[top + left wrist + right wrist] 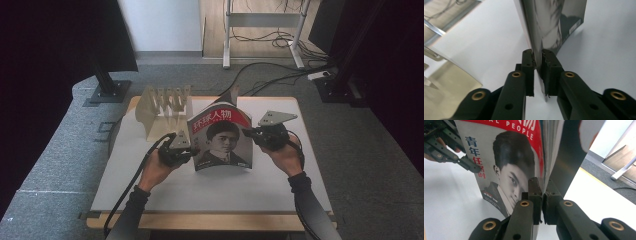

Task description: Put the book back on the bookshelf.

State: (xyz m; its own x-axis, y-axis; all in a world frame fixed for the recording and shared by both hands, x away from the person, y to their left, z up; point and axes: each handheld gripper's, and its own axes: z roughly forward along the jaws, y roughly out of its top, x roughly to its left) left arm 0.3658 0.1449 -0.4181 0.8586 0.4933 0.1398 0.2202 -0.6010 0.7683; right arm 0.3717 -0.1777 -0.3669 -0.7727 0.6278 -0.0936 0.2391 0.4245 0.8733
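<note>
**One magazine, upright on the white table, pinched at both edges**

You are working at a white table (150,195) with a pale wooden edge along the near side. It stands on grey carpet; farther back the floor turns to wood, where the white legs of a frame (227,35) rise among loose dark cables. Black stands flank the table on both sides.

Count what is on the top: one magazine (222,142) and one wooden rack (162,110) with upright dividers, standing at the far left corner. The rack is apart from the magazine, behind and to the left of it.

The magazine stands upright near the middle of the table, its cover with a red band and a portrait facing you. In the high view its lower edge looks to be at the tabletop; whether it rests there you cannot tell.

You hold two grippers. Your left gripper (537,56) is clenched on the magazine's left edge; its jaws sit tight against the thin sheet. Your right gripper (543,186) grasps the right edge, its jaws closed over the stack of pages beside the cover. In the right gripper view the left gripper appears at the cover's far side.
</note>
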